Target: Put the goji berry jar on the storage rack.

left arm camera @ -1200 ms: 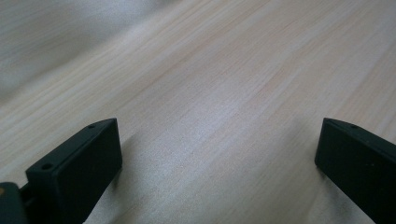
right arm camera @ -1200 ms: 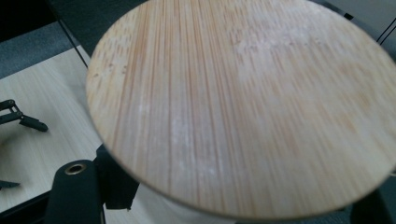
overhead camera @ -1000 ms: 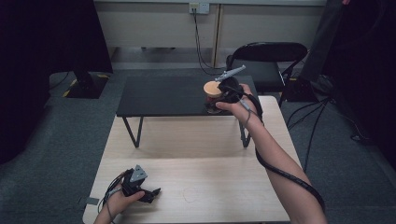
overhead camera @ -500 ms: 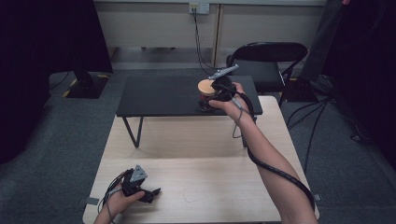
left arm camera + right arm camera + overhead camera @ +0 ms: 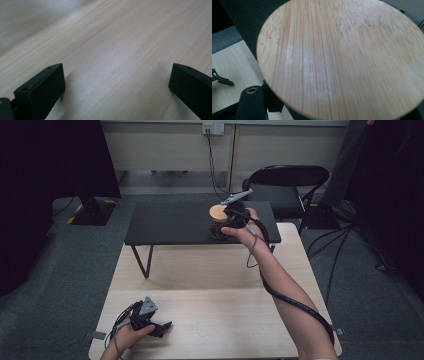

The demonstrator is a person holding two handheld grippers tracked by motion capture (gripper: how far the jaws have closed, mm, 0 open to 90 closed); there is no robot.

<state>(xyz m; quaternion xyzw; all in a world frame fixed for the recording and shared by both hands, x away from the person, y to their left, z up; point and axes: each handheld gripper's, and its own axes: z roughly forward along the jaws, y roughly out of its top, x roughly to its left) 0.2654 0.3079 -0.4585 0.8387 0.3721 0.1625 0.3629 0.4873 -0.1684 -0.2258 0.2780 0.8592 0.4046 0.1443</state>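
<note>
A dark jar (image 5: 217, 232) with a round bamboo lid (image 5: 218, 212) stands at the right end of the black low table (image 5: 170, 222). My right gripper (image 5: 229, 220) is shut on the jar from its right side, and the grey plate on top of the gripper points up and right. In the right gripper view the lid (image 5: 342, 57) sits very close, with one black jaw low at the left and the jar body hidden under the lid. My left gripper (image 5: 162, 327) rests on the light wooden table (image 5: 210, 280) near its front left corner. It is open, with only bare wood between its fingers (image 5: 40, 90).
A black folding chair (image 5: 285, 182) stands behind the low table at the right. Cables run over the grey floor at the right, and one trails along the right forearm. A dark stand base (image 5: 92, 210) sits on the floor at the left. A faint ring mark (image 5: 204, 327) shows on the wooden table.
The right gripper and the jar with its lid have shifted left along the black table. The left gripper has stayed where it was.
</note>
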